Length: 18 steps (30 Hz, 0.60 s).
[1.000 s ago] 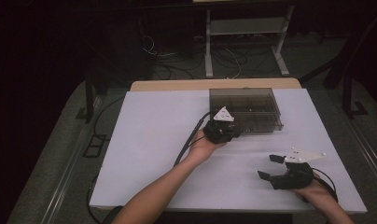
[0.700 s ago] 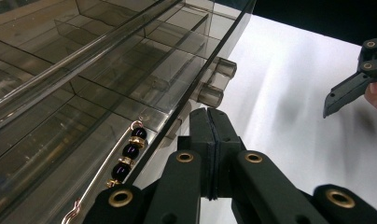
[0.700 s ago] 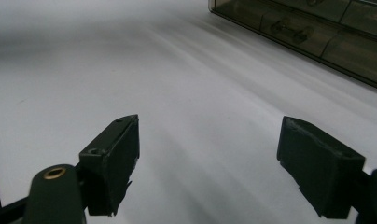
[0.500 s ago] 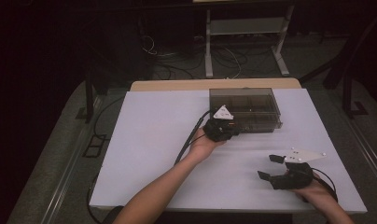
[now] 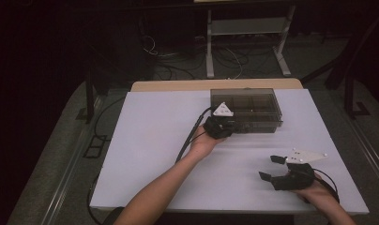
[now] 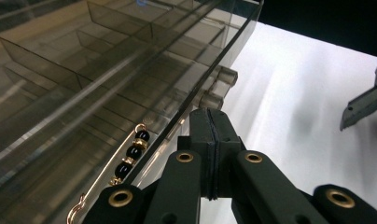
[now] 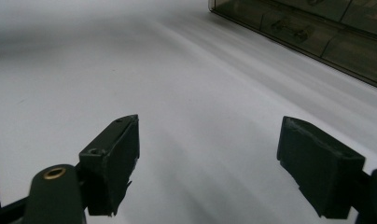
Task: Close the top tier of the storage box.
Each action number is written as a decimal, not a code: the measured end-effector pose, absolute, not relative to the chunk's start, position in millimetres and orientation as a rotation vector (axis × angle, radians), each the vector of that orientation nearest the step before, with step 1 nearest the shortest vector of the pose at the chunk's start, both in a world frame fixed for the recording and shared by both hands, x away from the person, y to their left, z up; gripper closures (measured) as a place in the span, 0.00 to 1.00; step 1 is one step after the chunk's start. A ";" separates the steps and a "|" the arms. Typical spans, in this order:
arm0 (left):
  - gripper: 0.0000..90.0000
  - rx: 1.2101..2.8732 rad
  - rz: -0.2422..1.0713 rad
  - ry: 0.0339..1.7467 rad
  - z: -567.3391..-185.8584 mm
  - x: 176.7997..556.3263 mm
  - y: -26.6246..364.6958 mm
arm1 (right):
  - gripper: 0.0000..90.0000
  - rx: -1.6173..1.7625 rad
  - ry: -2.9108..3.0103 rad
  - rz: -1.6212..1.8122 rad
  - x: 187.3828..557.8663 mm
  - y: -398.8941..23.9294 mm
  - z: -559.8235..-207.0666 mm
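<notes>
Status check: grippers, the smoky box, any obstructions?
Left gripper shut at box front edge. Right gripper open, empty, above table. Nothing between.

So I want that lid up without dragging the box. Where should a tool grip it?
Probably at the small latch tabs on the front edge of the lid, coming from the person's side. They jut out from the otherwise flat, smooth box, giving the jaws something to pinch. The shut left tool sits right there.

The smoky box [image 6: 107, 70] runs off at nine o'clock; its beaded piece [image 6: 128, 156] is half cut off below.
</notes>
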<state>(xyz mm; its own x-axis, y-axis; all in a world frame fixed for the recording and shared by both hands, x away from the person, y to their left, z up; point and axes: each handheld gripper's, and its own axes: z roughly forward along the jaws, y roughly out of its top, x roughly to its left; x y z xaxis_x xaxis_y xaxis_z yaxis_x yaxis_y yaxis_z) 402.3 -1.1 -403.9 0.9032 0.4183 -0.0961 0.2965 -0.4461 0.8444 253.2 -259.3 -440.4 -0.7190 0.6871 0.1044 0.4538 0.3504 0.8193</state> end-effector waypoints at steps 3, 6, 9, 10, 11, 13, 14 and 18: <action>0.99 2.066 0.170 0.511 -403.6 403.8 -1.8 | 0.23 1.022 2.357 1.304 253.2 -259.3 -440.3; 0.99 2.067 0.174 0.514 -403.6 405.4 -2.4 | 0.23 1.023 2.357 1.304 253.5 -259.3 -440.4; 0.99 2.065 0.178 0.517 -403.8 407.6 -2.7 | 0.23 1.024 2.358 1.304 253.9 -259.2 -440.4; 0.99 2.062 0.179 0.522 -404.0 408.4 -2.9 | 0.23 1.023 2.358 1.304 253.9 -259.1 -440.5; 0.99 2.061 0.178 0.524 -404.1 409.5 -3.0 | 0.23 1.023 2.358 1.304 254.0 -259.0 -440.5; 0.99 2.057 0.179 0.531 -404.4 411.4 -3.5 | 0.23 1.023 2.358 1.305 254.1 -259.1 -440.6; 0.99 2.060 0.181 0.531 -404.2 412.5 -3.5 | 0.23 1.023 2.358 1.304 254.2 -259.2 -440.6; 0.99 2.061 0.192 0.538 -403.7 416.4 -4.7 | 0.23 1.022 2.356 1.308 254.7 -258.9 -440.3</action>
